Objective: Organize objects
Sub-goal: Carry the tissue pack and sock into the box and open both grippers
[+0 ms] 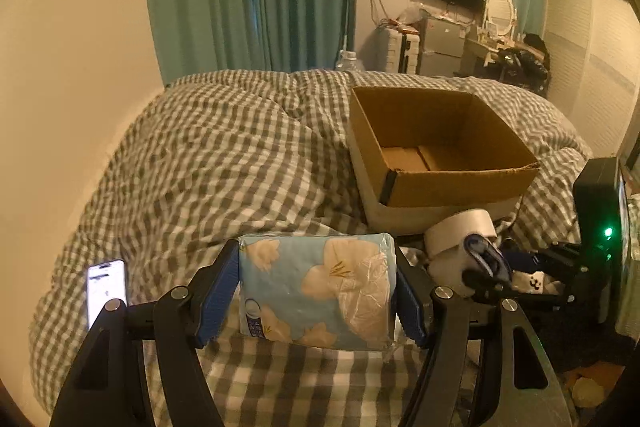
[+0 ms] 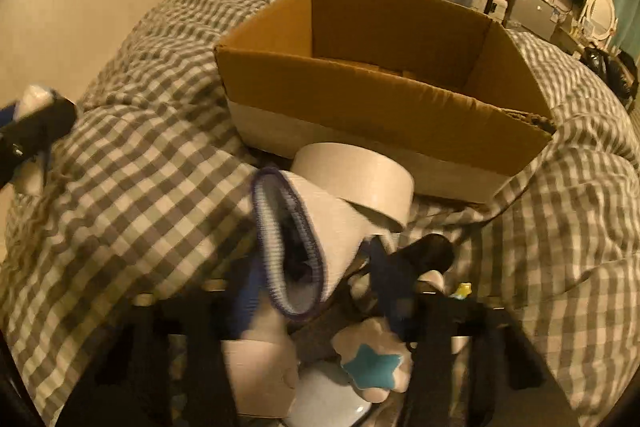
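1. Tissue pack (image 1: 316, 291) sits clamped between my left gripper (image 1: 316, 297) pads, lifted off the checked duvet (image 1: 200, 155) so it can travel.
2. Cardboard box (image 1: 460, 183) waits at 1 o'clock, nothing loose inside.
3. Right gripper (image 2: 316, 267) is narrowed around a sock (image 2: 292, 247); whether it's actually pinching, can't tell.

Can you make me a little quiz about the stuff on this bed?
1. True or false: the open brown cardboard box on the grey-and-white checked quilt is packed full.
2. What does the left gripper hold? A) a water bottle B) a blue tissue pack with cream flowers C) a phone
3. Fill in: the white sock with a blue-striped cuff lies between the fingers of the ____ gripper.

Key:
1. False: only its bare cardboard floor shows.
2. B: both blue pads press on the pack's ends.
3. Right. The view is blurred, so whether the pads pinch the sock is unclear.
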The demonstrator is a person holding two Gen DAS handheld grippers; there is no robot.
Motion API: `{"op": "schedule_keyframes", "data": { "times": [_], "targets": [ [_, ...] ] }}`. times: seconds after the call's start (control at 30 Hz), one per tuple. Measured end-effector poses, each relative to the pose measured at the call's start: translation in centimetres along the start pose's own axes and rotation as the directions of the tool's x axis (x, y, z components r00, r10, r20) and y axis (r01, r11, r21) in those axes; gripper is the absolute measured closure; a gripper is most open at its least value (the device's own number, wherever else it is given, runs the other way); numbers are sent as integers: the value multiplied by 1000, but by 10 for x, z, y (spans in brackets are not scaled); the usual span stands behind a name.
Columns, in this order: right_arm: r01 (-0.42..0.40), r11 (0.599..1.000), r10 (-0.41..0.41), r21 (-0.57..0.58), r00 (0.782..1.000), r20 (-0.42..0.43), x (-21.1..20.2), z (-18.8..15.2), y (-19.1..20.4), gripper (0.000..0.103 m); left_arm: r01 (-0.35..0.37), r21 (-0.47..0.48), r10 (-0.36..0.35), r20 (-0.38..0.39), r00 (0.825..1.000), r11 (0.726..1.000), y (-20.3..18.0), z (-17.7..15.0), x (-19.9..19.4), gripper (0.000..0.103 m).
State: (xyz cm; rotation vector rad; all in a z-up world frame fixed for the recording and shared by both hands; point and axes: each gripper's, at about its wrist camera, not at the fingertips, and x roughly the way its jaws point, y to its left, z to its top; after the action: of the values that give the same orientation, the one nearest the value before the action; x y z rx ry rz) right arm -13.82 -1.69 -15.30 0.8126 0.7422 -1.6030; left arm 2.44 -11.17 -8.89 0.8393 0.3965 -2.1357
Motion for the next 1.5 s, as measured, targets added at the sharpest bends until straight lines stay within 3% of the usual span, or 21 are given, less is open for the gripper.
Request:
{"op": "schedule_keyframes", "data": {
  "times": [0.03,0.17,0.27,0.4,0.63,0.77,1.03,1.33,1.5],
  "targets": [
    [10,1000,-10,-3,1000,16,-5,0,0,75,5,-4,-5,-1,1000,1000,-1,-2,-1,32],
    [-27,999,24,22,993,114,-43,4,-9,81,17,13,-17,11,1000,1000,-8,-3,-10,32],
    [-34,999,29,23,980,195,-78,9,-16,82,27,13,-28,47,999,1000,-16,3,-23,32],
    [15,1000,-13,-3,959,282,-117,19,-21,83,47,30,-49,81,995,998,-29,15,-35,32],
    [62,998,-49,-24,934,353,-153,66,-38,84,71,57,-76,97,992,996,-50,60,-29,32],
    [52,999,-44,-15,937,348,-145,103,-55,84,72,67,-78,87,993,995,-64,95,-8,32],
    [54,999,-50,-7,964,260,-79,158,-81,84,89,90,-92,34,995,992,-90,139,66,32],
    [13,1000,-11,-7,987,162,1,170,-105,83,109,112,-107,-24,994,988,-97,151,136,32],
    [-5,1000,8,-26,991,135,29,168,-109,83,65,145,-62,-29,998,987,-101,155,161,32]
  ]
}}
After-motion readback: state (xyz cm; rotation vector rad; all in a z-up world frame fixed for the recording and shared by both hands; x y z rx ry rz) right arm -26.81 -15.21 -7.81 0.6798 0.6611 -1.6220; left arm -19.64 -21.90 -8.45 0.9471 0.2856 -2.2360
